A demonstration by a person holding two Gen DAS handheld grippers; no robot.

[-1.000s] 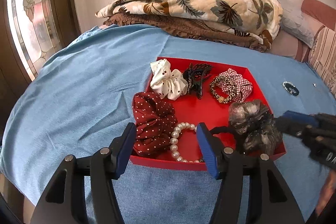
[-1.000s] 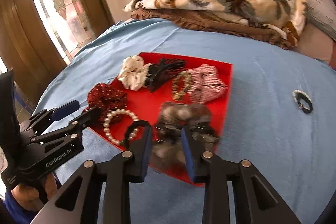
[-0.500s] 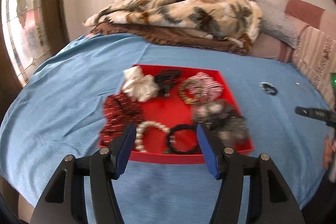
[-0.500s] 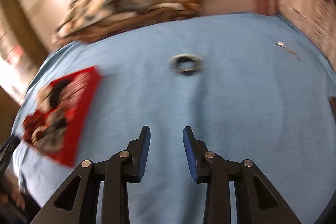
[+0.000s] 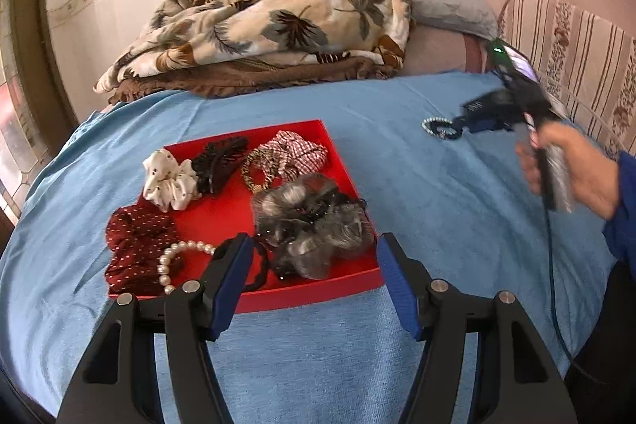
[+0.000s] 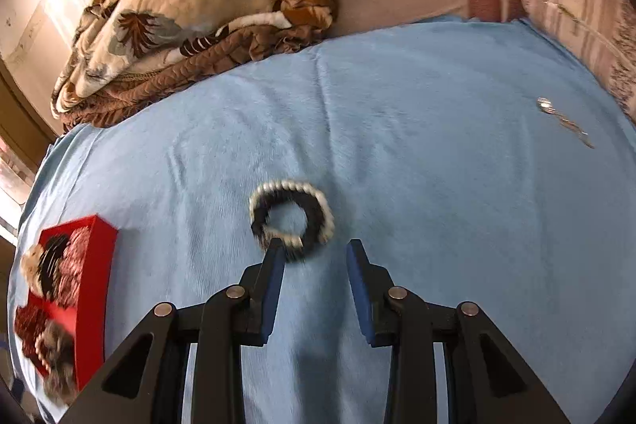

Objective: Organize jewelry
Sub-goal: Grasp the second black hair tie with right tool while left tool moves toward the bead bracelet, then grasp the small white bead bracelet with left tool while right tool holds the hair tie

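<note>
left wrist angled down over red tray, right wrist near bracelet, both shared

Right tool: motion-blurred in the left wrist view, tips indistinct against the beaded black hair tie. Hair tie: smeared in the right view, near edge behind the left finger. Black elastic band: partly hidden by the left tool's finger. Small silver trinket: too small to identify. Red tray: blurred, contents indistinct.

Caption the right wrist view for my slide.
Open right gripper reaching a black-and-white beaded bracelet lying on blue bedsheet.
</note>
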